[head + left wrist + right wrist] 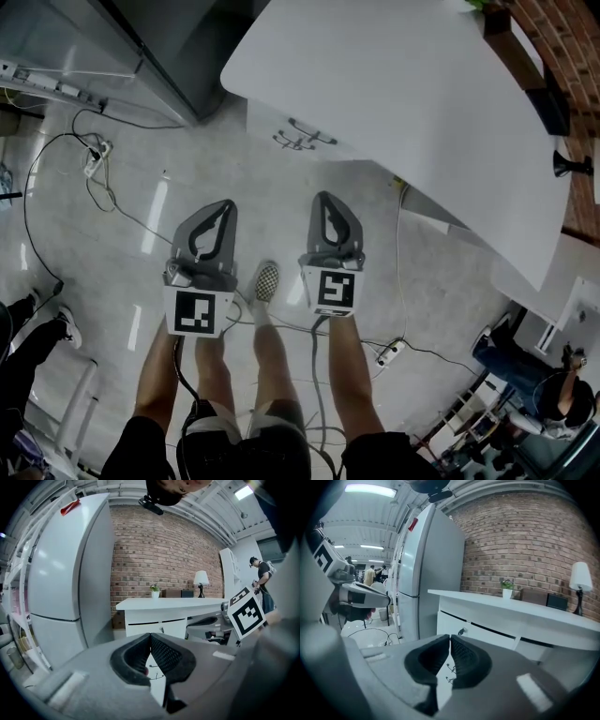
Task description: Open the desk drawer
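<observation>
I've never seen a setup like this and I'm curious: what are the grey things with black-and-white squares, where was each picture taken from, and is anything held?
A person holds a grey two-jaw gripper in each hand: the left gripper and the right gripper. The cubes with square markers are part of them. One picture comes from a camera on the person's head, looking down past their legs. The other two come from cameras riding on each gripper, looking along its jaws. Both pairs of jaws are together with nothing between them, so nothing is held. Ahead stands a white desk with metal drawer handles; its drawers are shut. On the desk are a white-shaded lamp and a small potted plant.
</observation>
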A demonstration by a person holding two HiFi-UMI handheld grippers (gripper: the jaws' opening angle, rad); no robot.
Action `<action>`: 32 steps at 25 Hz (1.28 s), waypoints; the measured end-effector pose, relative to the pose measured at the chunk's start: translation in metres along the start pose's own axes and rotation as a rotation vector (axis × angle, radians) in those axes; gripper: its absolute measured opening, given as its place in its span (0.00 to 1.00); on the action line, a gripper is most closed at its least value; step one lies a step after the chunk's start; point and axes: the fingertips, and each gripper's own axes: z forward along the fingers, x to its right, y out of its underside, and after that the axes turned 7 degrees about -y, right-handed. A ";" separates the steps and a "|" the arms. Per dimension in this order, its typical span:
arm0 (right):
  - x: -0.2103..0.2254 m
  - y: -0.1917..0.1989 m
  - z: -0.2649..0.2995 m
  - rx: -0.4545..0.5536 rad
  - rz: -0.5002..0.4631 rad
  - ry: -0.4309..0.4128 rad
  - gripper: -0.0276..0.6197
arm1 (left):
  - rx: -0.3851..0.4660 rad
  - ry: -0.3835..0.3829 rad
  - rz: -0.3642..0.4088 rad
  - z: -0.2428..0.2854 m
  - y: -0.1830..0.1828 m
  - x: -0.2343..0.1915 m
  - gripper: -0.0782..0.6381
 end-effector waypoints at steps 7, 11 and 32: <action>0.010 0.035 0.027 -0.041 -0.047 -0.008 0.08 | -0.037 -0.018 -0.036 0.021 0.035 -0.001 0.12; 0.017 0.052 0.046 -0.079 -0.119 -0.019 0.17 | -0.053 -0.011 -0.032 0.030 0.051 0.004 0.12; 0.035 0.075 0.122 -0.288 -0.617 0.015 0.51 | -0.115 -0.020 -0.083 0.031 0.083 -0.001 0.12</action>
